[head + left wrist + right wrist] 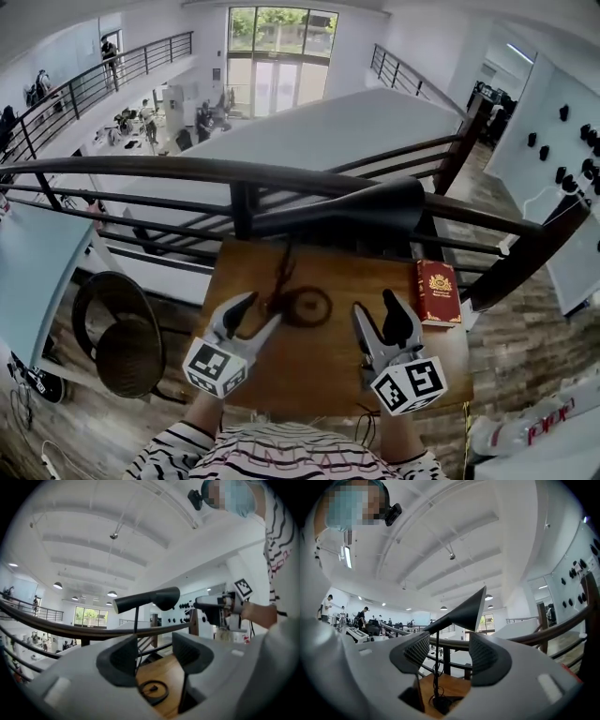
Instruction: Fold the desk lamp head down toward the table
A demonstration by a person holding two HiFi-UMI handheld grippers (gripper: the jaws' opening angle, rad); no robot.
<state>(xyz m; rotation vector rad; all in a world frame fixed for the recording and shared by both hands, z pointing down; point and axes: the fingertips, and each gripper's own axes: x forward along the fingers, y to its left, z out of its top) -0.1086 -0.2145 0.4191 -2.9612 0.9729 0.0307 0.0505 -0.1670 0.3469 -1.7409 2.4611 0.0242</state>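
Small wooden table pushed up against a dark balcony railing; open hall below.

Desk lamp: round black base sits on the tabletop toward the railing side, cord looped beside it. A thin stem rises from it. The lamp head, long, black and flared at one end, is up high and lies roughly level, above the far edge of the table and across the rail line. Not folded down.

Red book lies flat near the table's right edge, well apart from the lamp base.

Left gripper: held low over the table, just left of the base and pointing toward it. Jaws stand apart, nothing between the pads. In its own view the left gripper frames the stem and base in the gap, but they are beyond the tips, not touched; the head shows overhead.

Right gripper: right of the base, between it and the book. Jaws spread, empty. From the right gripper view the stem again shows through the gap, clear of the pads, with the head above.

Person wears a striped sleeve.
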